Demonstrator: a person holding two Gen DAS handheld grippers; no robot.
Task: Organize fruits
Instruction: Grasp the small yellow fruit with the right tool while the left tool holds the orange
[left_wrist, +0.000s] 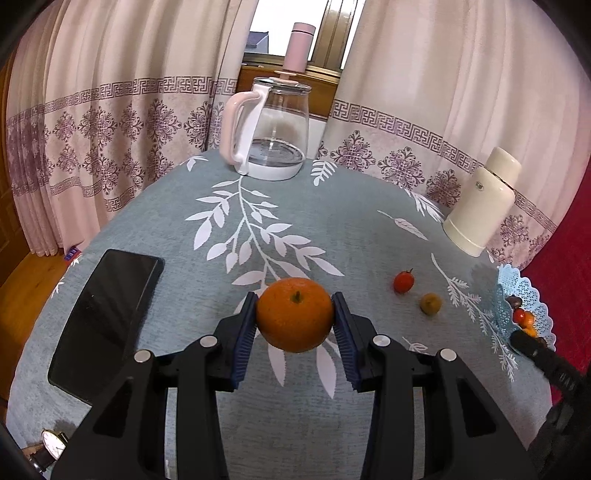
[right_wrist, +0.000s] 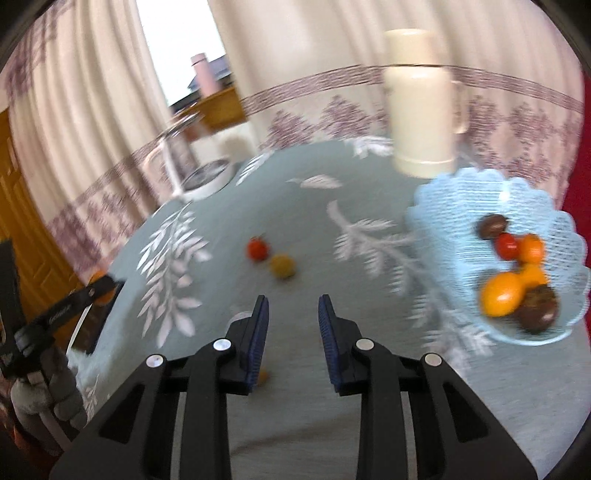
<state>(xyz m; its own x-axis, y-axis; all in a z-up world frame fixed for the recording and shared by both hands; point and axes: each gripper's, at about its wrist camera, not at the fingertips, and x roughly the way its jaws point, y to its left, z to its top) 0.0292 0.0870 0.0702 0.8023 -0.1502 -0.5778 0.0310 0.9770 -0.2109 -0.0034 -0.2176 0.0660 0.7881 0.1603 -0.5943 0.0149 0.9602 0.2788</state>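
Over the table's near edge the left gripper is clamped across the orange's firm, slick-skinned middle, while the right gripper is squeezed together with nothing in it.

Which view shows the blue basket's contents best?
Right wrist. The blue basket faces the camera with the fruit inside it countable despite blur. The left wrist view catches the basket edge-on at the right border, partly hidden by the right tool, with few fruits showing.
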